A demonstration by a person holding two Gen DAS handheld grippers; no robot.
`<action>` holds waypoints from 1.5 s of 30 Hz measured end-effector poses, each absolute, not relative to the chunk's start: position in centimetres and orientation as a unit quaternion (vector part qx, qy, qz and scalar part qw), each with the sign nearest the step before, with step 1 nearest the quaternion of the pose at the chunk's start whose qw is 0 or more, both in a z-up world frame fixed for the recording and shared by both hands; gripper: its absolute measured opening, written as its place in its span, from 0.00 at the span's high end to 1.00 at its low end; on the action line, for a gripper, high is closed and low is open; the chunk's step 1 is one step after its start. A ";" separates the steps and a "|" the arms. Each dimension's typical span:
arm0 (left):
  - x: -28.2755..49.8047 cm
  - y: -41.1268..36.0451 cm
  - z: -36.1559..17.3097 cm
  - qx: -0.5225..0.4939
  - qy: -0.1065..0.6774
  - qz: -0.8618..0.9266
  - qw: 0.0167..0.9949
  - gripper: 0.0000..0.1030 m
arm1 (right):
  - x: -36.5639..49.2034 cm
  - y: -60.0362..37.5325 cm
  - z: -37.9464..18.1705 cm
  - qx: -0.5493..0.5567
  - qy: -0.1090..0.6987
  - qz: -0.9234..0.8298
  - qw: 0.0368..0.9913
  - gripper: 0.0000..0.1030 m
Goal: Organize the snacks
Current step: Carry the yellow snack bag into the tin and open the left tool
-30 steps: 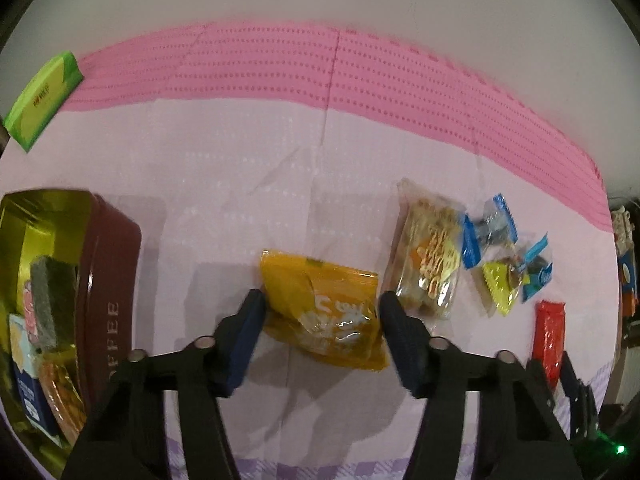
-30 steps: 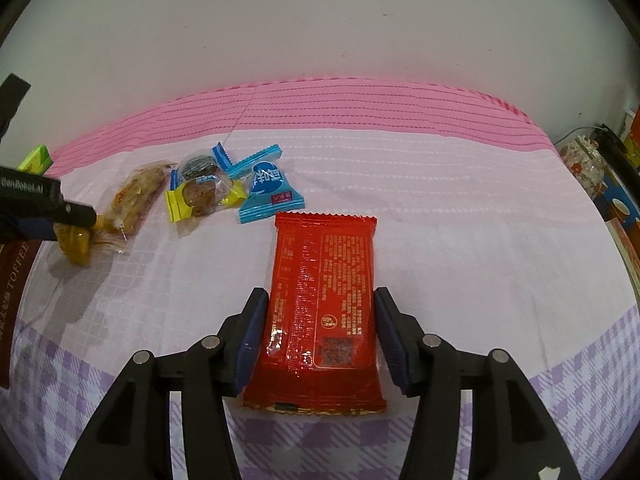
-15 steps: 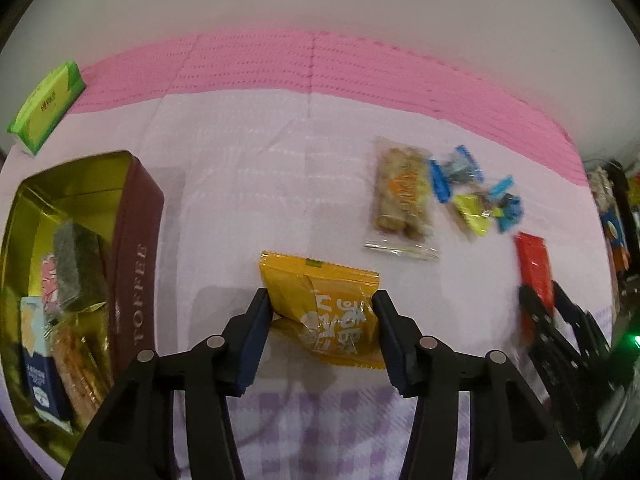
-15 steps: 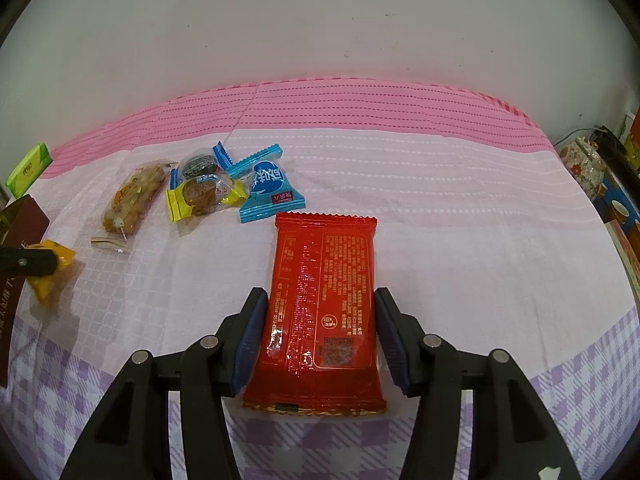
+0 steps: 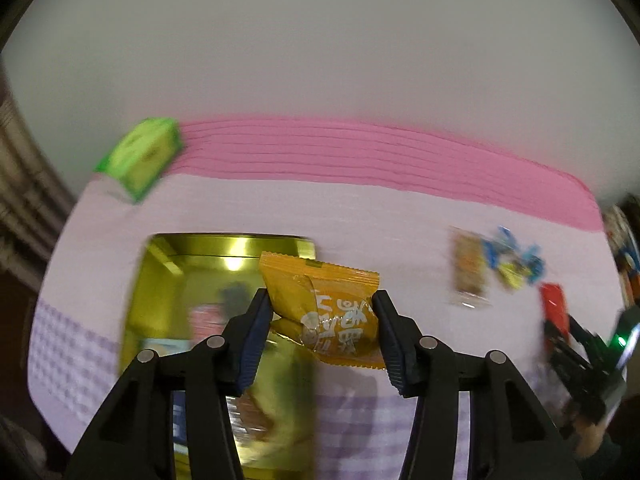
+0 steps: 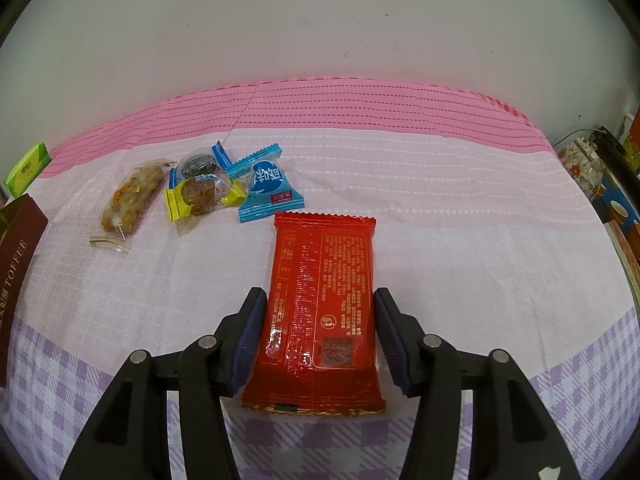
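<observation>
While clamping the yellow packet [image 5: 324,312] between both pads of the left gripper [image 5: 320,320], hanging it clear of the cloth, at the right-hand rim of the gold tin [image 5: 224,242]. Judged as the carry step: one snack lifted, not yet dropped in.

Next, probably: swing toward nine o'clock until over the open tin, lower, let go. Mind the packet's far end, which overhangs the rim toward three o'clock and could snag on it.

Over on the right gripper [image 6: 320,332]: straddling the red packet [image 6: 324,300], flat on the tablecloth [image 6: 440,220]; impossible to say whether the pads press it or merely flank it.

Inside the tin, blurred: a pinkish packet [image 5: 204,320] near the middle, more wrappers toward six o'clock, none identifiable.

Farther out, from the right wrist view, waiting loose toward eleven o'clock: a blue packet [image 6: 268,188], a yellow-ended sweet [image 6: 200,196], a clear-wrapped nut bar [image 6: 130,200]. At nine o'clock, the tin's brown side; beyond it, a green box [image 6: 28,168].
</observation>
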State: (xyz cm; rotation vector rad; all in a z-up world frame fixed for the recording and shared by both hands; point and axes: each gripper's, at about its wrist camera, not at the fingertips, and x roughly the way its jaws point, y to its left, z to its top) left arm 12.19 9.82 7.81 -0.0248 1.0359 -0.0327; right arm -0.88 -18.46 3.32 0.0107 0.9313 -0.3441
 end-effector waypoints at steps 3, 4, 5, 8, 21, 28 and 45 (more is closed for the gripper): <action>12.8 13.6 7.2 -0.014 0.498 0.022 0.867 0.50 | -0.9 -18.4 3.3 0.005 0.447 -0.165 0.879 0.49; 12.9 14.6 6.8 -0.014 0.500 0.032 0.865 0.50 | -0.8 -18.4 3.3 0.005 0.447 -0.165 0.879 0.49; 13.3 15.9 6.2 -0.013 0.503 0.047 0.863 0.50 | -0.8 -18.4 3.3 0.005 0.447 -0.165 0.879 0.49; 14.2 18.0 4.4 -0.022 0.518 0.067 0.853 0.50 | -0.8 -18.4 3.3 0.005 0.447 -0.165 0.879 0.49; 16.1 20.7 0.2 -0.011 0.537 0.087 0.839 0.50 | -0.8 -18.4 3.3 0.002 0.448 -0.164 0.879 0.46; 16.1 20.7 0.1 -0.004 0.527 0.083 0.846 0.50 | -0.9 -18.4 3.3 0.001 0.448 -0.165 0.879 0.45; 16.0 21.0 0.1 -0.042 0.514 0.092 0.852 0.47 | -0.9 -18.6 3.3 0.001 0.448 -0.164 0.879 0.43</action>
